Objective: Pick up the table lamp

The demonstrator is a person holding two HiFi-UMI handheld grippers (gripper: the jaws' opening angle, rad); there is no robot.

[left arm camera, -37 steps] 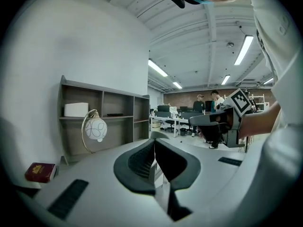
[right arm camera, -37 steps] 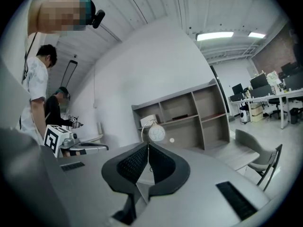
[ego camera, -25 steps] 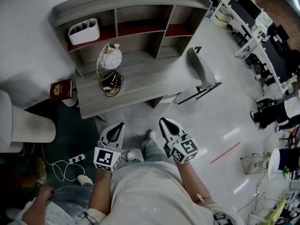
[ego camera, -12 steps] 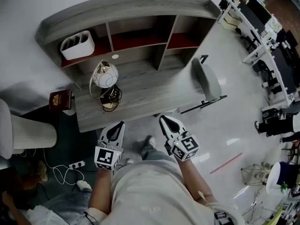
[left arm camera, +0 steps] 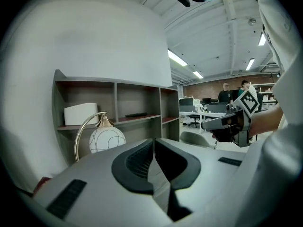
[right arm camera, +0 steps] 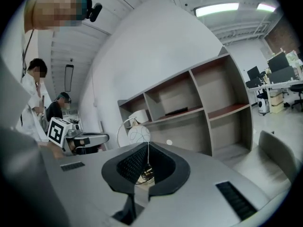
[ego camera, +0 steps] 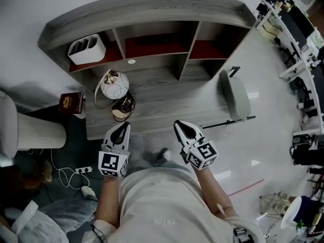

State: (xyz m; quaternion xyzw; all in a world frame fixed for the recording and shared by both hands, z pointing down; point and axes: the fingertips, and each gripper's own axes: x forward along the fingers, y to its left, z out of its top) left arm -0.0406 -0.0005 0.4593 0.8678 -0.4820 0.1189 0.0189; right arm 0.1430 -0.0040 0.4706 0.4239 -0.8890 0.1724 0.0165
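1. The table lamp (ego camera: pixel 114 84) stands upright at the left end of the desk (ego camera: pixel 167 97). Its white globe shade hangs from a brass arch, with the cord bunched at the base.
2. Here's the change: the person has walked in. A second ago the desk lay well ahead; now its near edge sits right at the gripper tips.
3. The left gripper (ego camera: pixel 120 128) has its jaws pressed together with nothing in them, and the lamp is just beyond it. The right gripper (ego camera: pixel 180 126) is closed and empty too, further right.
4. I'd say the approach is nearly done, but those jaws must part before any grab.
5. In the shelf unit (ego camera: pixel 147 6), the far-left compartment holds a white divided holder (ego camera: pixel 87 50); I can't tell its contents. A dark flat item (ego camera: pixel 152 40) lies in the middle compartment.
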